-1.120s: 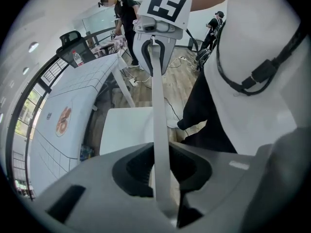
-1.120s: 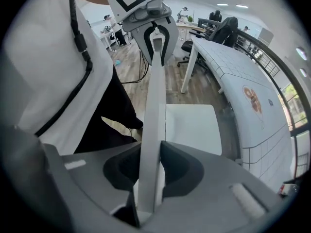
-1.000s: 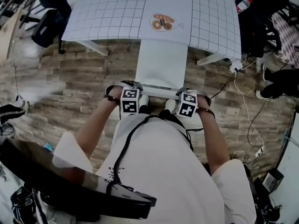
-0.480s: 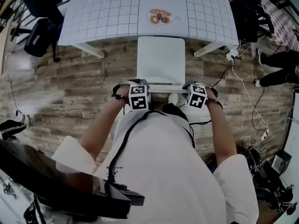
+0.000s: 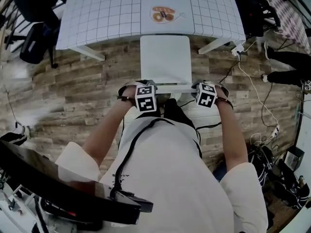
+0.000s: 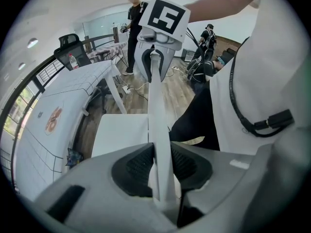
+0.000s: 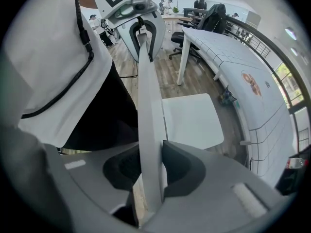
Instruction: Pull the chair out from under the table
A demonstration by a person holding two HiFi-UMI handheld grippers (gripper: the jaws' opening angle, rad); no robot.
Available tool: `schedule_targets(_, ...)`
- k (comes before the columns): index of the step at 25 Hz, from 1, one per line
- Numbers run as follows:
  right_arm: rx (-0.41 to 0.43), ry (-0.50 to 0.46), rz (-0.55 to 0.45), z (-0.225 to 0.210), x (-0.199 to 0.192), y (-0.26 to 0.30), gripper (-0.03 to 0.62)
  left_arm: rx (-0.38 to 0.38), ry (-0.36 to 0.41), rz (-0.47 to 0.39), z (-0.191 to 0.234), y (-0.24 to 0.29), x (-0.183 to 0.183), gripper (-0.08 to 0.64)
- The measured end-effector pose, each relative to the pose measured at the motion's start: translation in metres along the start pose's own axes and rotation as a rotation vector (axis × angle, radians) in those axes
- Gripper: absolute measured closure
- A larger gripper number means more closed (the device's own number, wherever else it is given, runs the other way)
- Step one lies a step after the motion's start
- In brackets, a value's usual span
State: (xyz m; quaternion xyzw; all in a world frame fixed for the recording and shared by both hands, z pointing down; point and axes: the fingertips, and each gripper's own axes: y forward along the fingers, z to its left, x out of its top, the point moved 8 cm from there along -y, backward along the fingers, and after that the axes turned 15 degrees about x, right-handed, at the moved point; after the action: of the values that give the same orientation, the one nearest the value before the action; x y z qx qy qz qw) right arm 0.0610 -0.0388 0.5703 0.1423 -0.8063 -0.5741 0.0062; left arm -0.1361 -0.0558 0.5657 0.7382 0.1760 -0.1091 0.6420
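Observation:
The white chair's seat [image 5: 165, 57] stands on the wood floor just in front of the gridded white table [image 5: 107, 13], with its far edge showing at the table's rim. Its thin white backrest [image 5: 175, 87] runs crosswise in front of the person. My left gripper [image 5: 147, 87] is shut on the backrest's left end and my right gripper [image 5: 201, 87] on its right end. In the left gripper view the backrest [image 6: 158, 110] passes between the pads of the left gripper [image 6: 160, 166]. In the right gripper view the same rail [image 7: 146, 91] sits between the pads of the right gripper [image 7: 148, 171].
The table's legs [image 5: 87, 52] stand either side of the chair. A black office chair [image 5: 34, 42] is at the upper left. Cables and a power strip [image 5: 252, 96] lie on the floor to the right. A food picture [image 5: 163, 14] lies on the table.
The chair has slid a little toward the person, so its seat now shows clear of the table's edge. Both grippers keep their hold on the backrest.

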Motion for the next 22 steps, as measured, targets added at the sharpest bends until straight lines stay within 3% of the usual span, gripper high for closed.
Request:
schedule_targets(13,-0.003,-0.040,-0.048,-0.002,-0.008,0.001,0.499,0.014,0.002,0.045,0.000,0.005,0.006,0.466)
schedule_targets(22,-0.026,-0.162,-0.044,0.002,-0.016,0.000,0.502,0.087,-0.008,0.145,-0.008,0.016,0.018,0.471)
